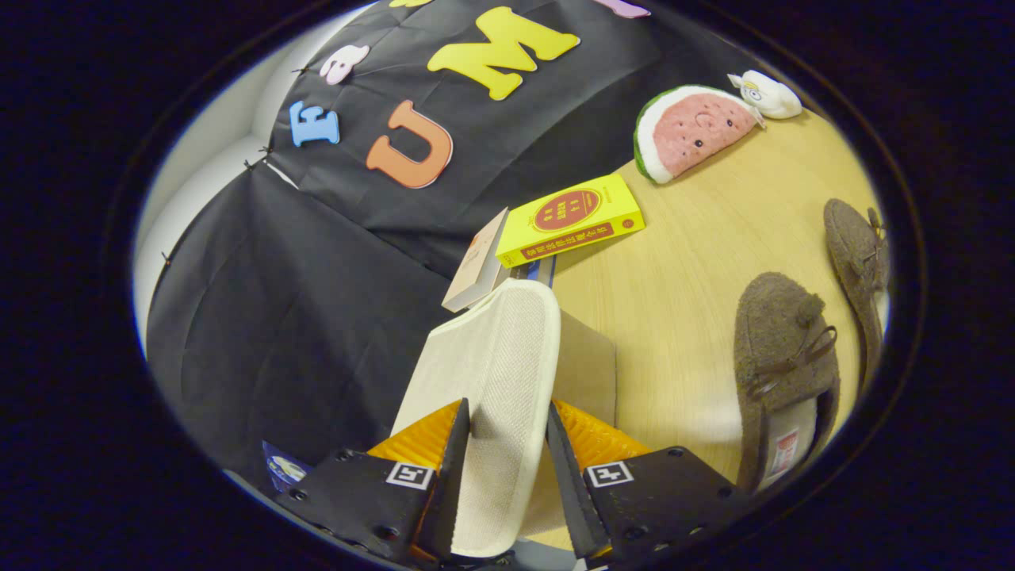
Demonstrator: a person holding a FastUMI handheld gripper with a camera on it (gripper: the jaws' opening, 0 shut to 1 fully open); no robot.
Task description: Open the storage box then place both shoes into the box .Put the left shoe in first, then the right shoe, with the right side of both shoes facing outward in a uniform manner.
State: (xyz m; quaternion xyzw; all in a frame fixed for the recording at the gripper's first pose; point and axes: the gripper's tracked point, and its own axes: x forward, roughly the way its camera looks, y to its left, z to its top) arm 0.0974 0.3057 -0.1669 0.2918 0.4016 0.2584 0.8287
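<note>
The wooden table [682, 270] spreads wide beyond the fingers. The gripper [507, 444] has both fingers clamped on the cream fabric lid [496, 373] of the storage box [587, 373], lid lifted up on edge between them. Two brown fuzzy shoes lie off to the right on the table: the nearer shoe [781, 357], then the farther shoe [860, 254]. Past the lid sits a yellow book [575, 218], then a watermelon plush [694, 131] and a small white toy [769, 95].

Light wooden table [682, 293] bearing, beyond the gripper [507, 444] closed on the cream box lid [492, 373]: two brown slippers [785, 365] at 3 o'clock, stacked books [571, 218] at 12, watermelon plush [690, 131] and white toy [767, 93] at 1.
</note>
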